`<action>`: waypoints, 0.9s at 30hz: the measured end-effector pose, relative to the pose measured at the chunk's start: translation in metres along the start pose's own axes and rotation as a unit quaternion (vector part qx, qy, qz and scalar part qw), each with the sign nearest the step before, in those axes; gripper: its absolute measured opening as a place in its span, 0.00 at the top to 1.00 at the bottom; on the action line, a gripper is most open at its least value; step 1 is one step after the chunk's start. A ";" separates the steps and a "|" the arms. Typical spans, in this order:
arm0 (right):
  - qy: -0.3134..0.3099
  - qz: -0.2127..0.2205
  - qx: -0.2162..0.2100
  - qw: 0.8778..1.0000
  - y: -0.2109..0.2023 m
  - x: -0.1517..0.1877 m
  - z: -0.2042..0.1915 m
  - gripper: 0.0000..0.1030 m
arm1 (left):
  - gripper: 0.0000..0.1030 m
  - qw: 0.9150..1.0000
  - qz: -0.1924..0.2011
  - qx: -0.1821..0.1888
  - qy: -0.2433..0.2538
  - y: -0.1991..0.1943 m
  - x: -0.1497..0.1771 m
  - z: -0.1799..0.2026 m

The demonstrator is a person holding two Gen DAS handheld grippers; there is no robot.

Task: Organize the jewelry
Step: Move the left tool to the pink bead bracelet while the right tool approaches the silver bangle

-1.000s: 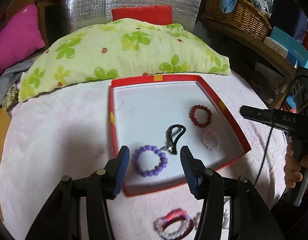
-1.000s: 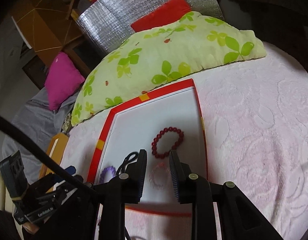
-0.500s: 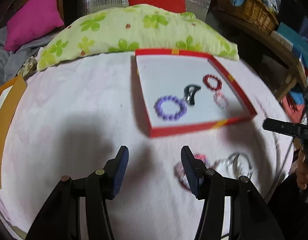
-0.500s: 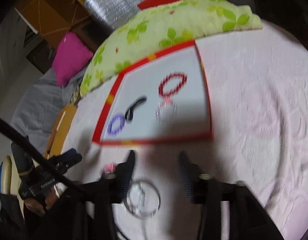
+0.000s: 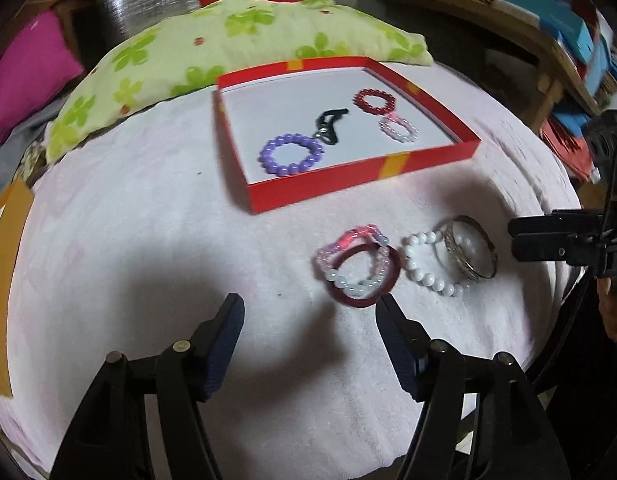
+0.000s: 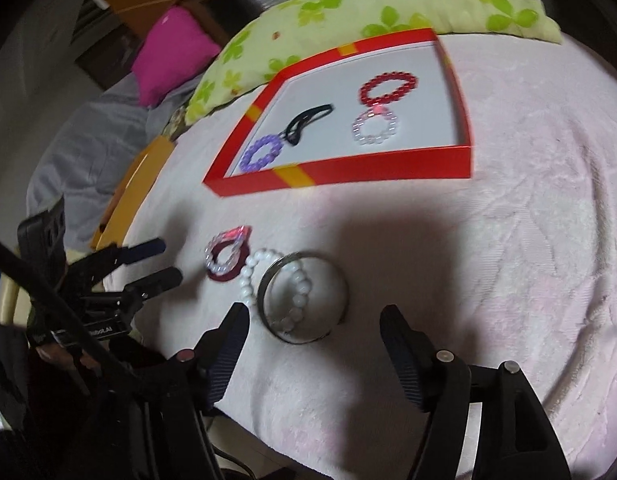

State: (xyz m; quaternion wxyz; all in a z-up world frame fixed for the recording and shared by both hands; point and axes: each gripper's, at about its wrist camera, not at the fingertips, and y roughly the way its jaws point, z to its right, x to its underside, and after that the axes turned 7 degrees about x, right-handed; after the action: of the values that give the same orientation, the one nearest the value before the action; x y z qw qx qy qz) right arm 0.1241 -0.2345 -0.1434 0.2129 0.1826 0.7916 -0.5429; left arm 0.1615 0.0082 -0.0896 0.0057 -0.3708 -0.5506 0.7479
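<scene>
I held both tongs [image 5: 310, 322] [image 6: 314, 328] released — the right 1 should straddle the silver bangle's [image 6: 304, 298] near rim, avoiding the white beads [image 6: 296, 280].

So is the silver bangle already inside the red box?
No, the silver bangle lies on the pink blanket outside the red box, overlapping the white bead bracelet.

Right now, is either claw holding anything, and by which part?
Nothing is held. The left claw and the right claw are both open and empty; the silver bangle lies on the blanket just ahead of the right one, untouched.
</scene>
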 end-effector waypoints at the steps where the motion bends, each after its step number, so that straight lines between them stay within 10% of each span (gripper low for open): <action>1: -0.006 -0.001 0.000 1.000 0.001 0.001 -0.002 0.30 | 0.33 1.000 -0.002 0.004 0.001 0.002 -0.001 0.001; 15: -0.097 0.006 0.047 0.994 0.023 0.010 -0.032 0.25 | 0.32 0.999 -0.043 0.007 0.028 0.031 -0.008 0.019; 19: -0.136 0.023 0.098 0.986 0.027 0.012 -0.040 0.42 | 0.32 0.998 -0.046 -0.006 0.032 0.035 -0.010 0.020; 27: -0.032 0.049 0.111 0.992 0.015 -0.008 -0.001 0.42 | 0.32 0.999 -0.043 -0.011 0.022 0.041 -0.015 0.012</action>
State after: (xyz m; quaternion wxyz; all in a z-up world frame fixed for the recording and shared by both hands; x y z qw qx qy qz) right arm 0.1386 -0.2292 -0.1500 0.2429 0.2258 0.7096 -0.6217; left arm 0.1825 -0.0240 -0.1139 0.0458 -0.3631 -0.5739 0.7326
